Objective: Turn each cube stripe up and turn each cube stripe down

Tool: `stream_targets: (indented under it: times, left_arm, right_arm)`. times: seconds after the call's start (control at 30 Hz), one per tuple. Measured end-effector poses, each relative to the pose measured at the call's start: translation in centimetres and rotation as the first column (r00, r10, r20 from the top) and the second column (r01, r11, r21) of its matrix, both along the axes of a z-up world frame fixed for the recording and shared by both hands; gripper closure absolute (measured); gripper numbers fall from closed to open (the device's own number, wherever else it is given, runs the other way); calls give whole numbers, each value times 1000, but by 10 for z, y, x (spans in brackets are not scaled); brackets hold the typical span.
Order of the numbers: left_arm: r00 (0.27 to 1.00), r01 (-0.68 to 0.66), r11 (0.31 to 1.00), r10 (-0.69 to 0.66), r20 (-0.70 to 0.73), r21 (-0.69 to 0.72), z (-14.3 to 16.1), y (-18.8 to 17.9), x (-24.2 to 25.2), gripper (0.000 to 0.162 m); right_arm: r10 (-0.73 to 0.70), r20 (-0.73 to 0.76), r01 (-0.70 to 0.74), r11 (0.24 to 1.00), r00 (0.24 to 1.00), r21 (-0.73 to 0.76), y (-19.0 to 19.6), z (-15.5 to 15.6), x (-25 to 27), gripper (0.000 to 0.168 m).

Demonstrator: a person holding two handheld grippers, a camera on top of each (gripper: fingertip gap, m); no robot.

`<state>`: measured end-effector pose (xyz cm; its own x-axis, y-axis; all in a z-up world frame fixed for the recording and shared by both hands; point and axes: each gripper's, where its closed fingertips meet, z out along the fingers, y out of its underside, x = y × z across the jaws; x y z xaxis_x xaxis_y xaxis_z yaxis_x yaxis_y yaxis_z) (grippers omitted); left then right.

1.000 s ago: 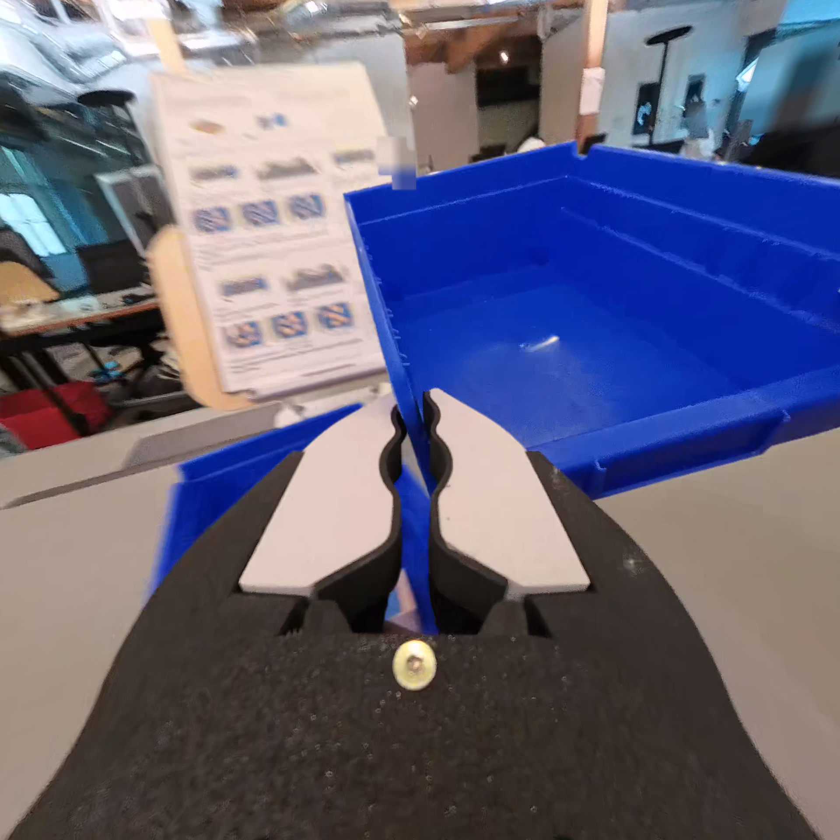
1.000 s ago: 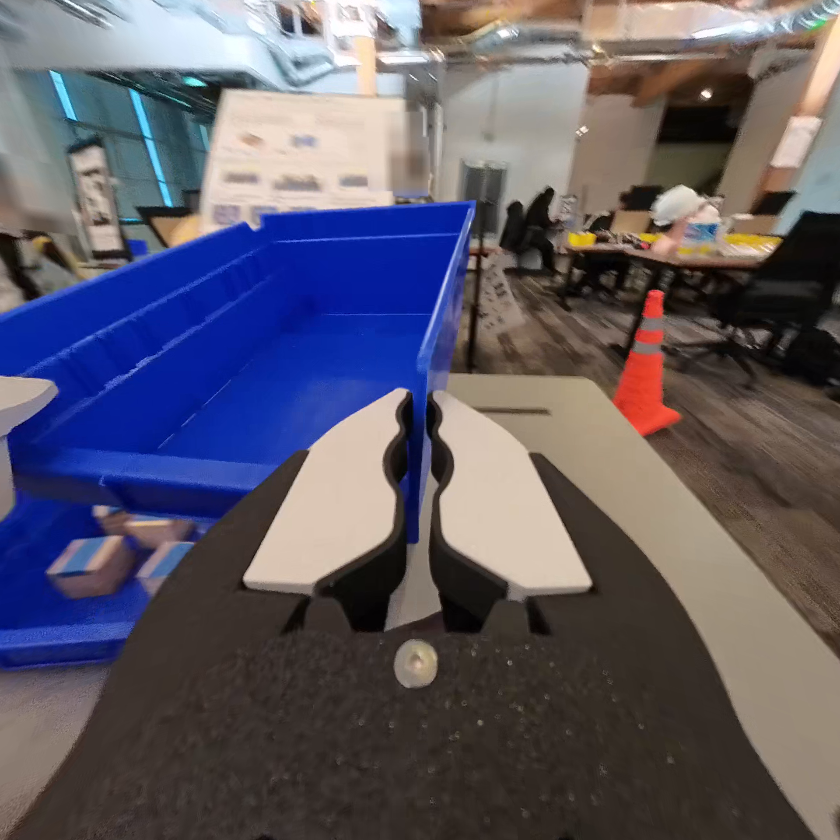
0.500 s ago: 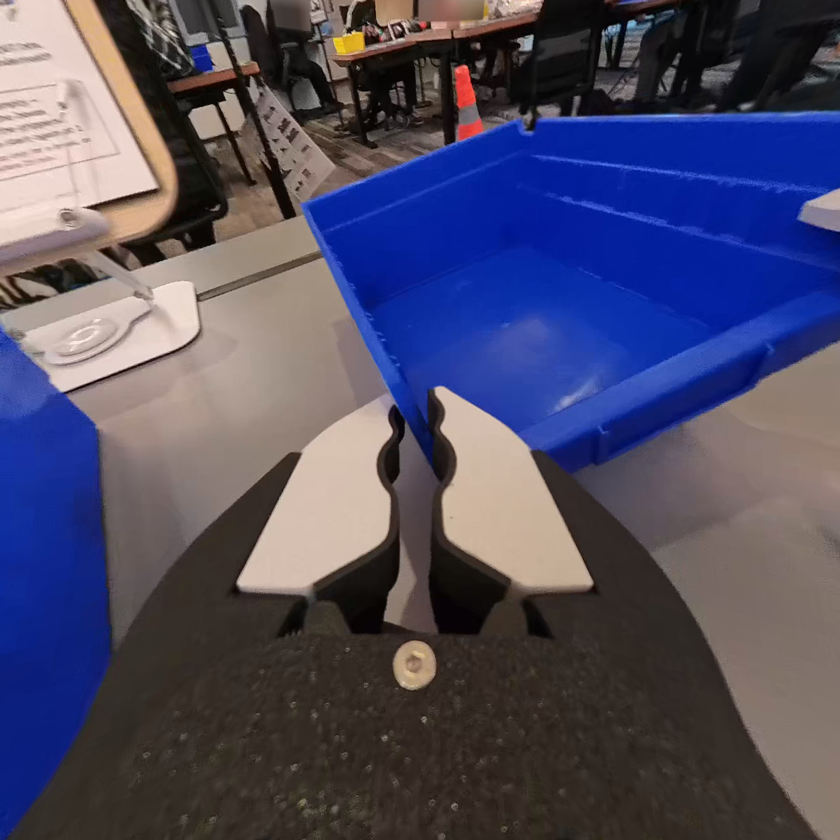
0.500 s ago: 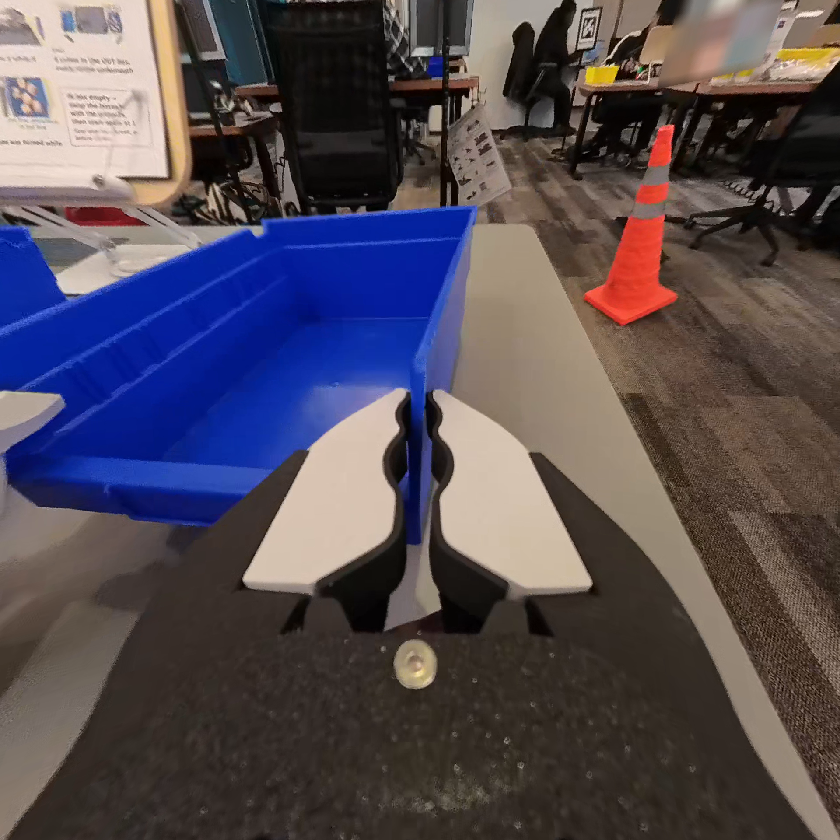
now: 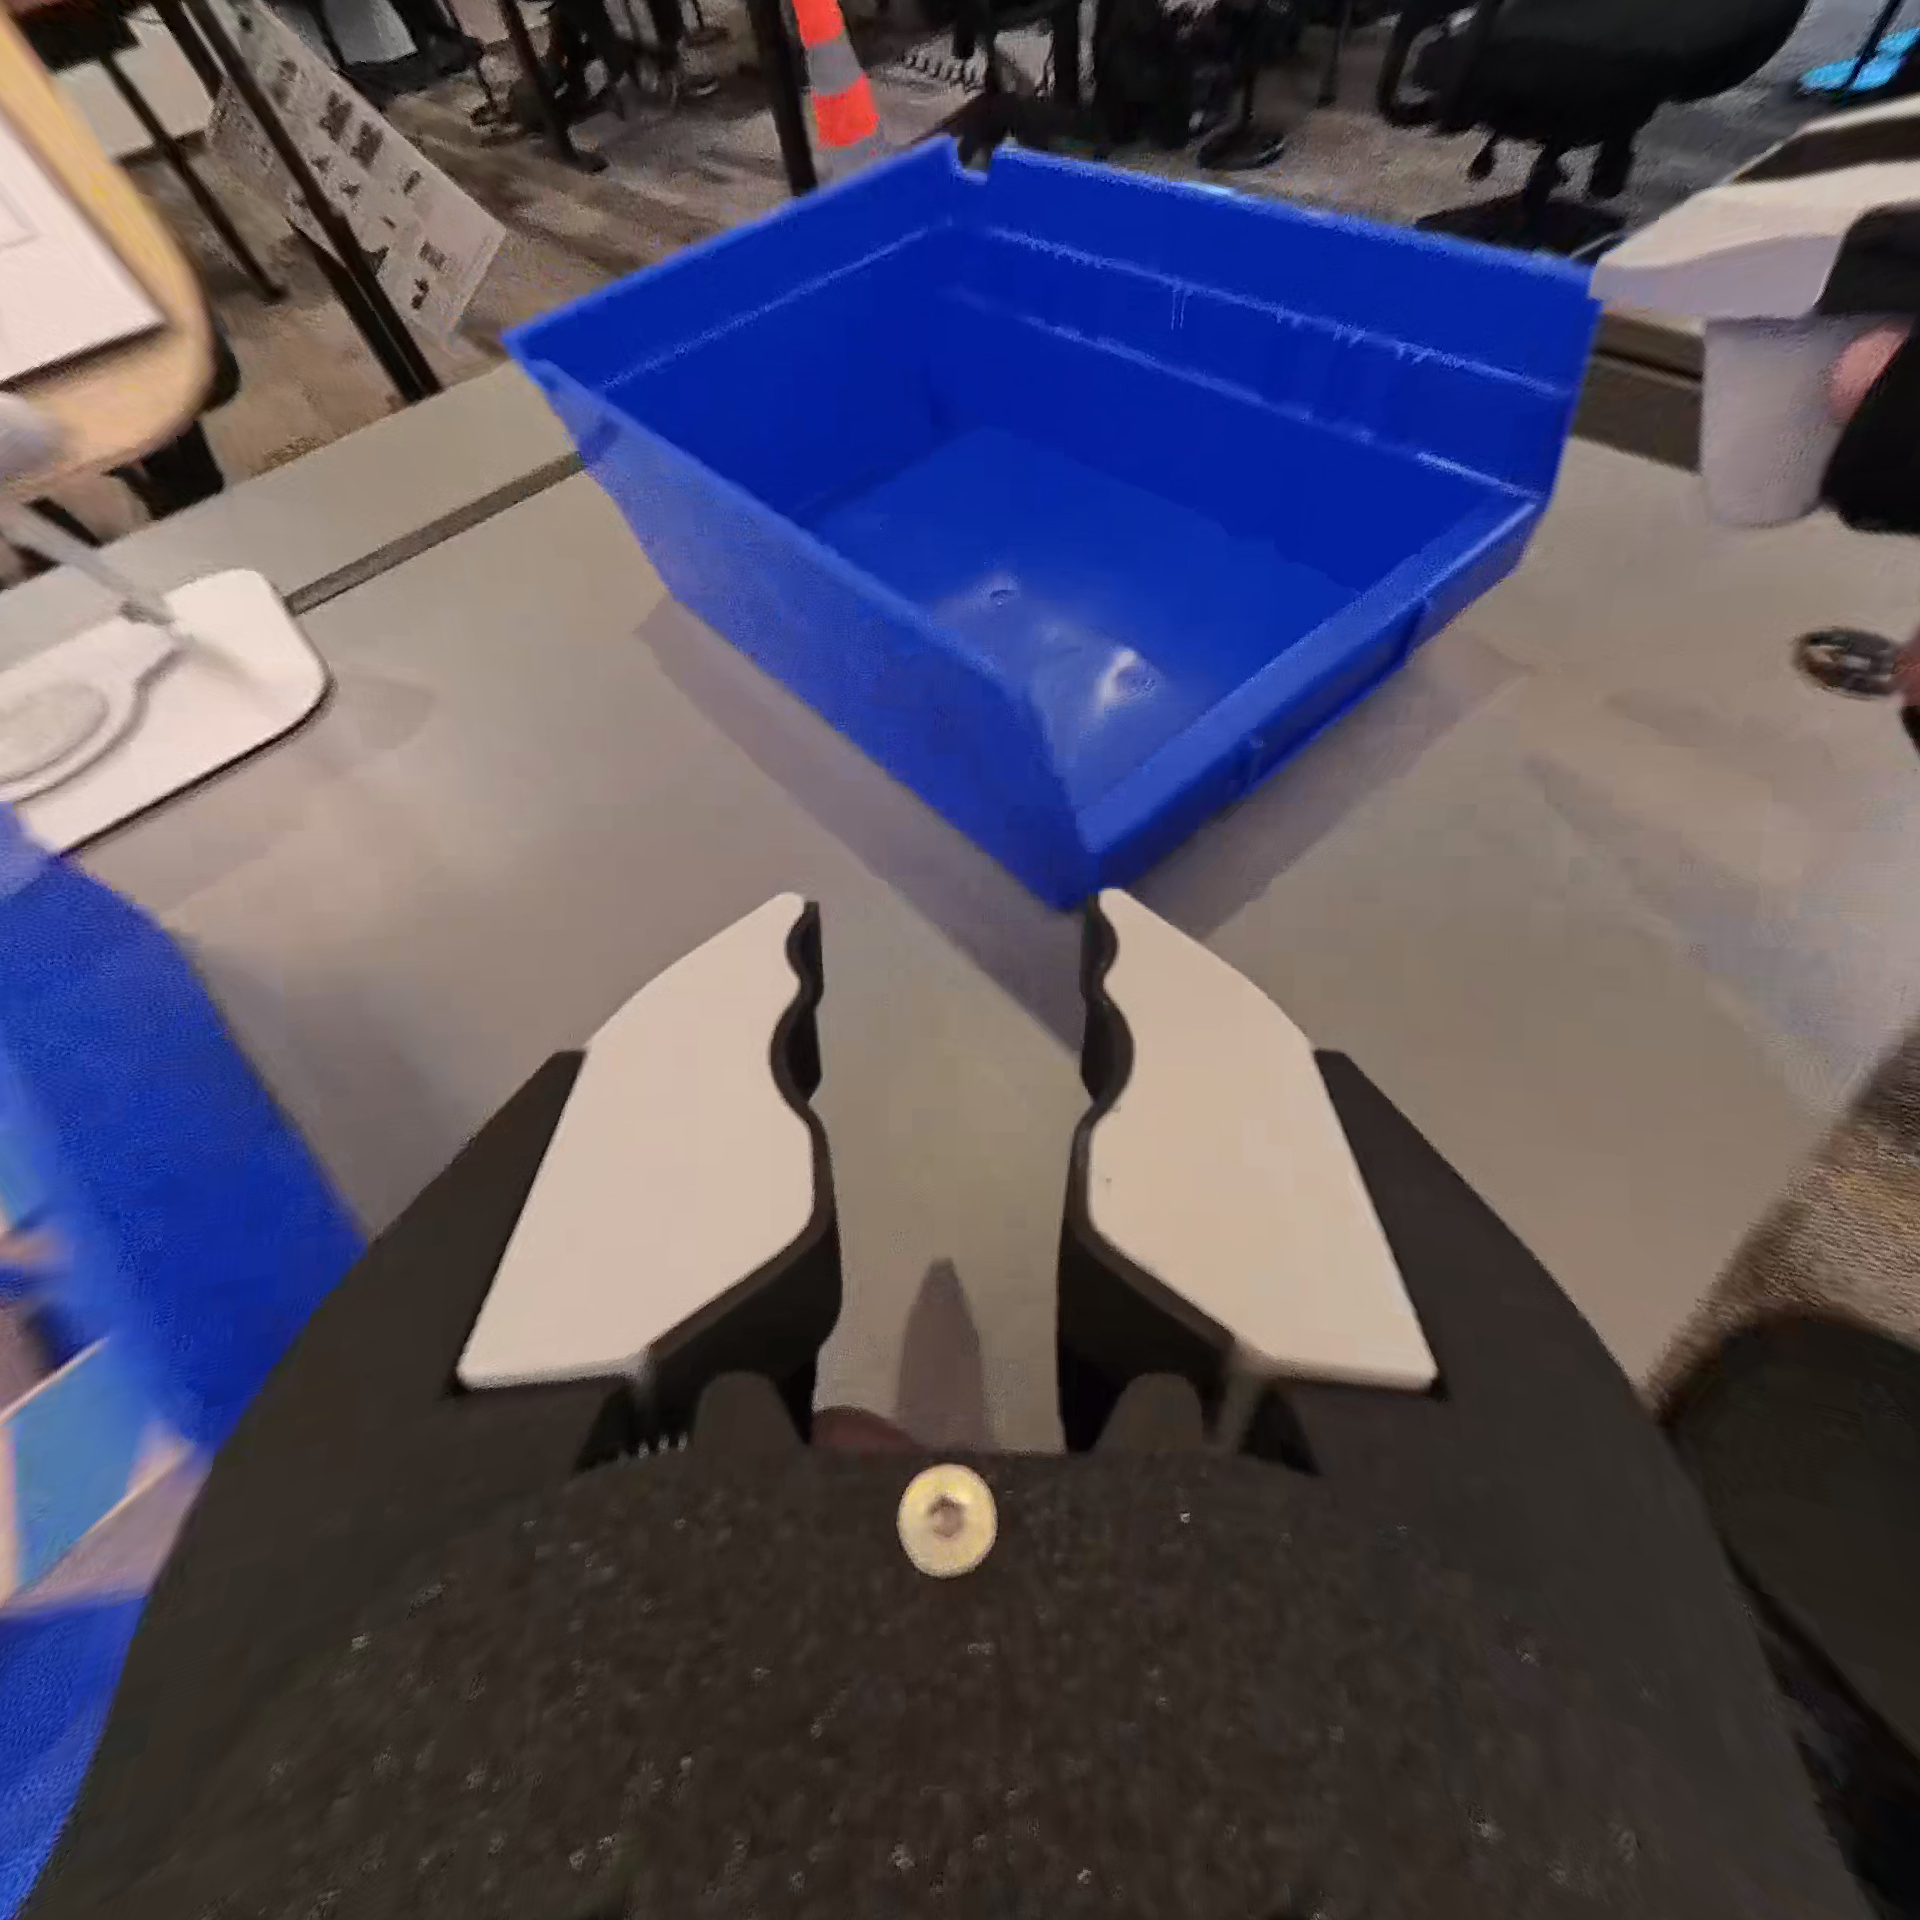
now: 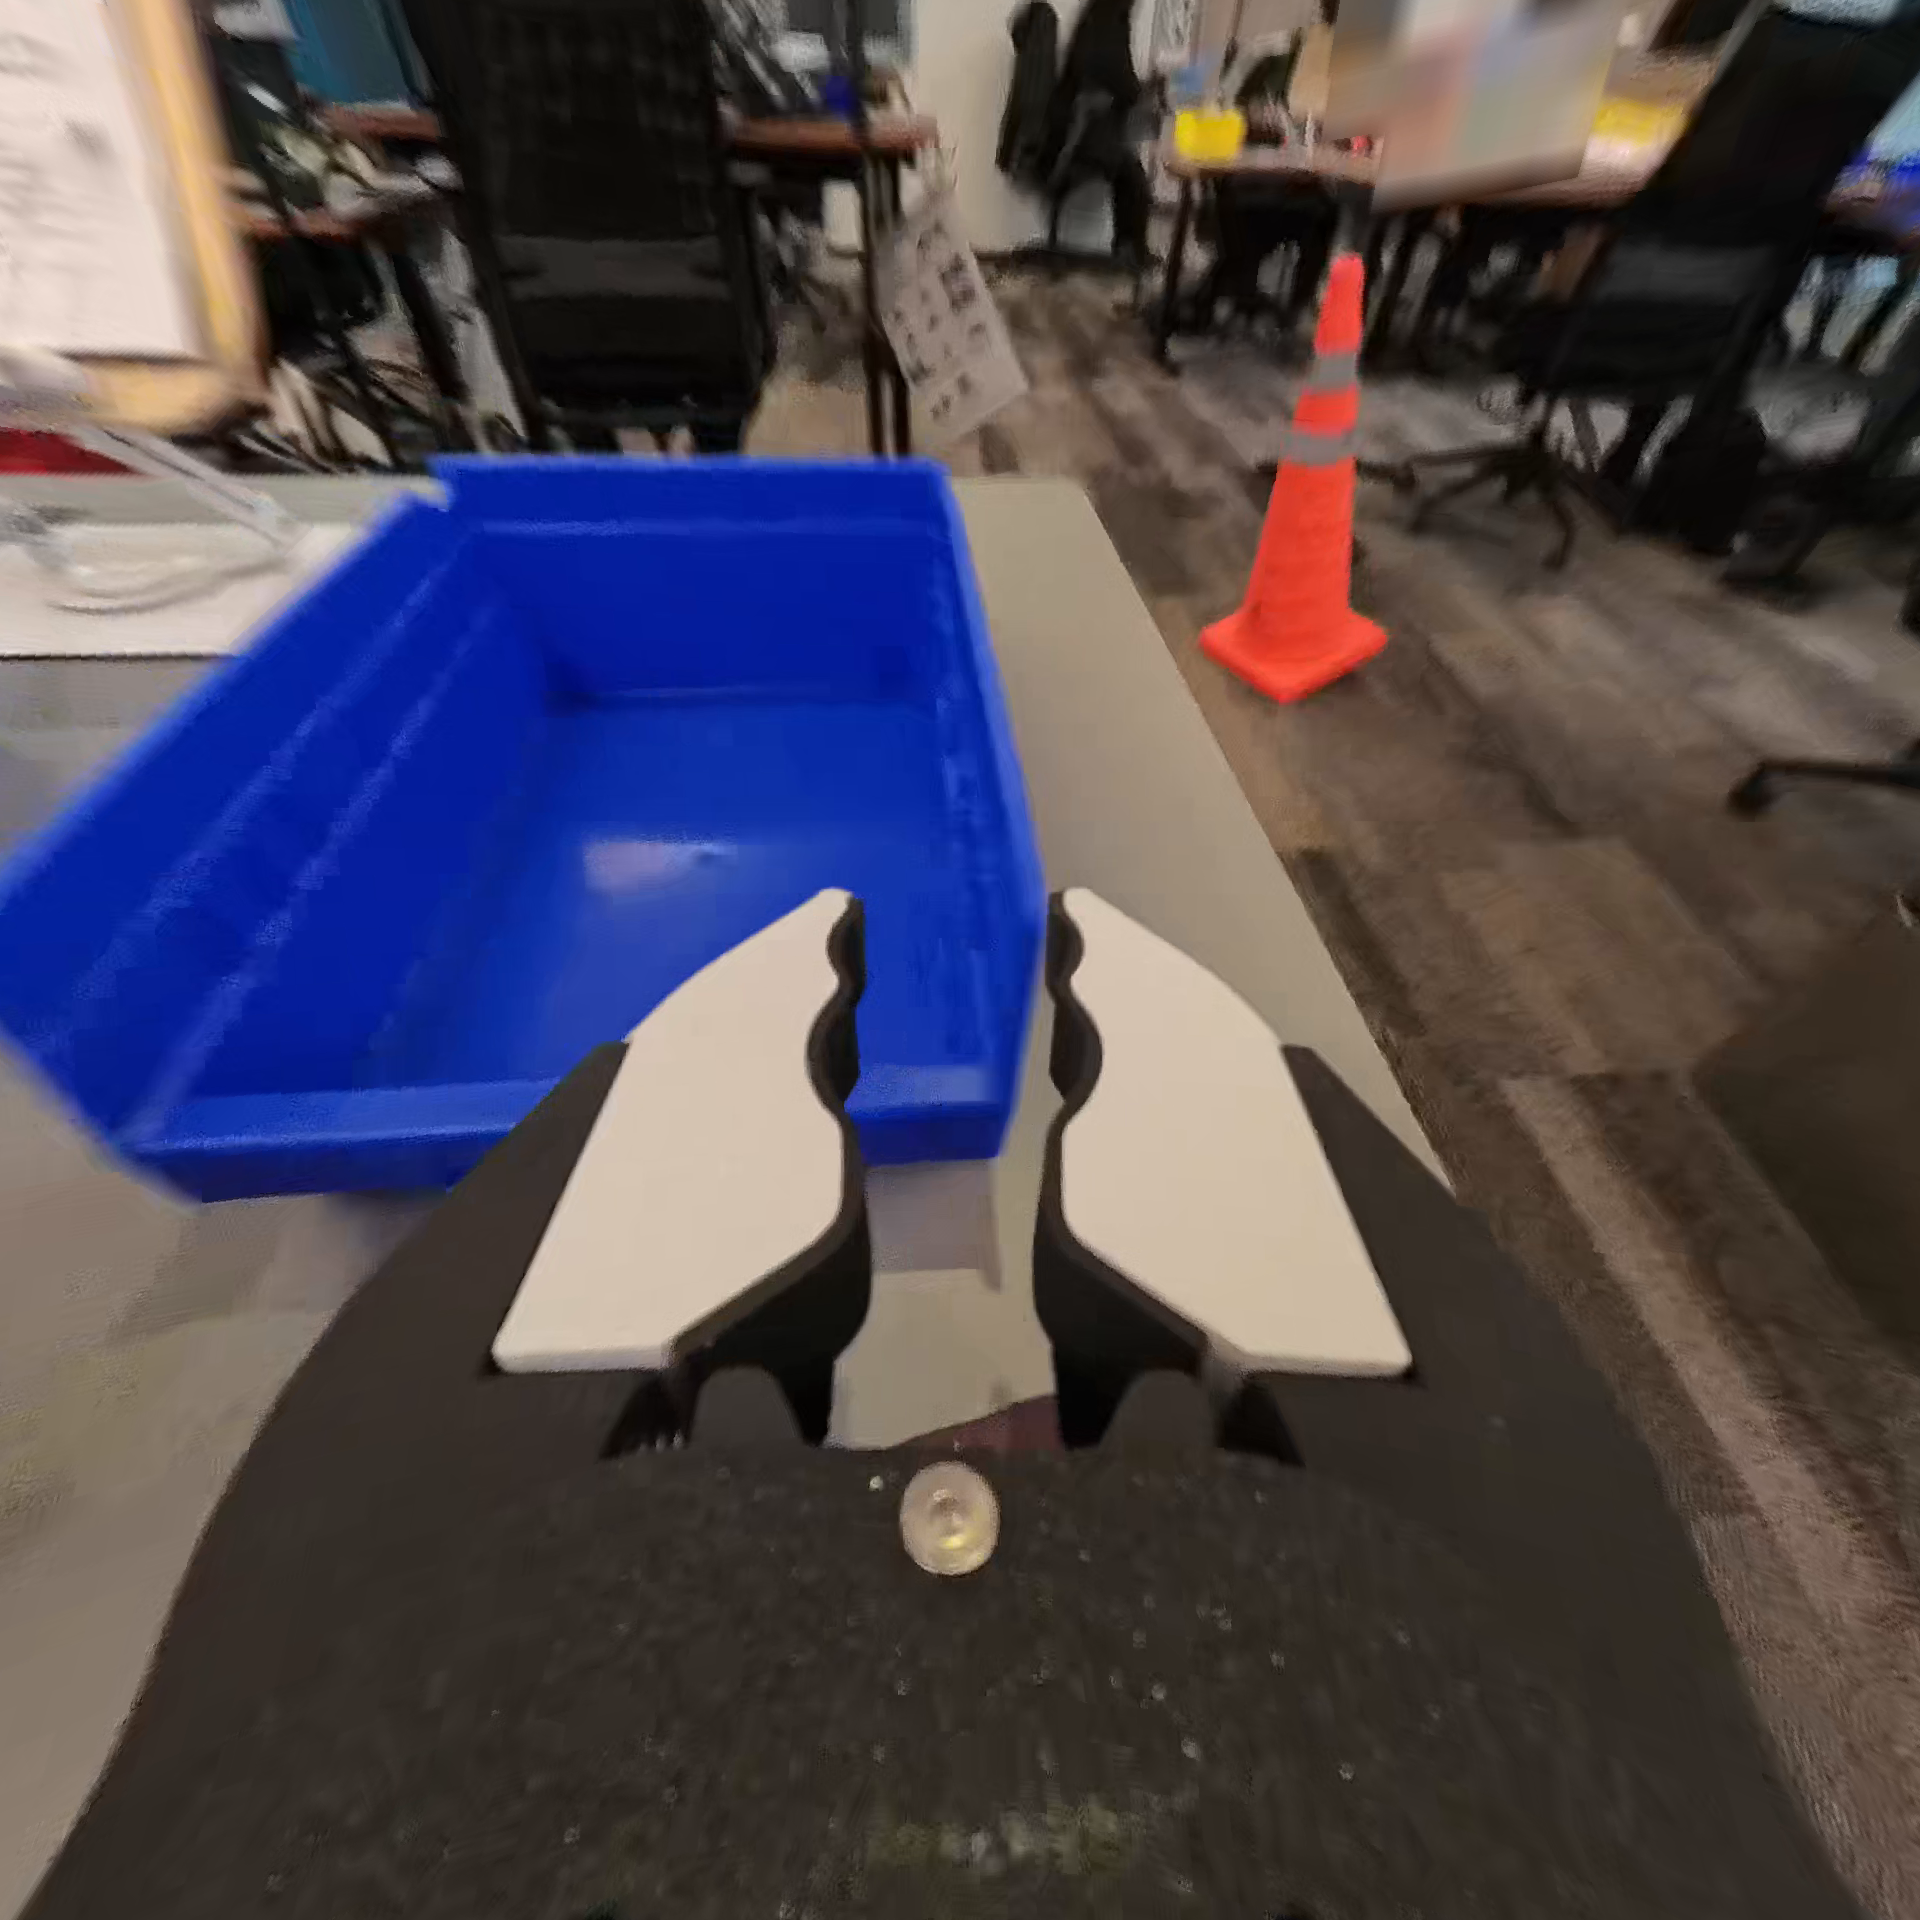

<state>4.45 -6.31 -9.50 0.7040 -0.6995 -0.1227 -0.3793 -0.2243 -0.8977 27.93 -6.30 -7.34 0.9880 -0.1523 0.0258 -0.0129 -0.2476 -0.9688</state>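
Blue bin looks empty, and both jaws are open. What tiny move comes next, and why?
Probably swing the left gripper toward the second blue bin at its view's left edge. The near bin holds nothing, both jaws stand open, and blurred striped shapes there are likely the cubes.

An open-plan office doubling as a workshop: a grey work table [image 5: 436, 852] carries a blue plastic bin [image 6: 997, 748] and a wooden-edged instruction board [image 6: 156, 208] on a white stand [image 5: 156, 707]. Beyond the table's edge, dark wood-look flooring [image 6: 1558, 831] runs past an orange traffic cone [image 6: 1309, 540], black office chairs [image 6: 613, 208] and long desks [image 6: 1299, 177] crowded with gear, where a person sits at work in the background.
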Motion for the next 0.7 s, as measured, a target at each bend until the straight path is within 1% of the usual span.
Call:
stream_targets:
  times: [0.07, 0.13, 0.17, 0.23, 0.3, 0.33, 0.4, 0.47, 0.5, 0.53, 0.57, 0.6, 0.63, 0.67, 0.7]
  left_arm:
    - [999, -25, 1000, 25, 36, -6, 16, -6, -53, 115]
    - [991, -119, 993, 120, 61, -24, 25, -2, -118, 114]
    - [981, -177, 984, 179, 73, -35, 27, 0, -153, 111]
    - [939, -326, 946, 323, 121, 5, 31, 5, -224, 109]
    - [877, -465, 883, 448, 175, 66, 25, 10, -286, 109]
    - [858, -496, 867, 480, 185, 53, 17, 12, -304, 108]
    - [837, -523, 853, 513, 191, -2, 6, 18, -321, 104]
    - [829, -534, 845, 528, 184, -17, 0, 33, -326, 108]
    - [825, -543, 840, 538, 170, -24, -4, 41, -327, 111]
    - [823, -547, 836, 545, 158, -39, -10, 50, -326, 119]
    - [820, -547, 834, 551, 153, -69, -16, 57, -324, 128]
    - [812, -551, 829, 559, 165, -96, -20, 62, -322, 132]
    - [798, -568, 817, 577, 175, -101, -20, 65, -325, 137]
    - [788, -584, 806, 592, 167, -100, -20, 65, -328, 152]
    - [793, -582, 807, 590, 154, -95, -20, 65, -330, 154]
  right_arm:
    - [114, 23, -115, 992, 993, 58, -12, 24, -48, 135]
    - [252, 32, -254, 964, 967, 84, -17, 33, -115, 134]
    - [330, 39, -332, 939, 943, 84, -17, 31, -153, 133]
    - [505, 67, -507, 861, 861, 27, -12, 11, -237, 133]
    - [593, 49, -591, 805, 803, -53, -3, -17, -304, 133]
    - [611, 38, -609, 791, 790, -59, 2, -24, -330, 132]
    - [581, 46, -581, 814, 813, -18, 15, -26, -360, 131]
    - [536, -8, -536, 844, 844, -33, 25, -37, -372, 132]
    - [498, -59, -501, 865, 865, -29, 30, -42, -372, 137]
    - [481, -145, -486, 874, 865, -5, 35, -43, -375, 144]
    - [499, -231, -507, 862, 835, 26, 38, -41, -383, 149]
    - [494, -260, -501, 864, 830, 41, 42, -39, -386, 147]
    - [450, -229, -458, 889, 863, 18, 48, -41, -382, 159]
    - [407, -192, -415, 910, 893, -1, 53, -43, -377, 163]
    - [391, -190, -398, 918, 900, 6, 55, -42, -376, 164]
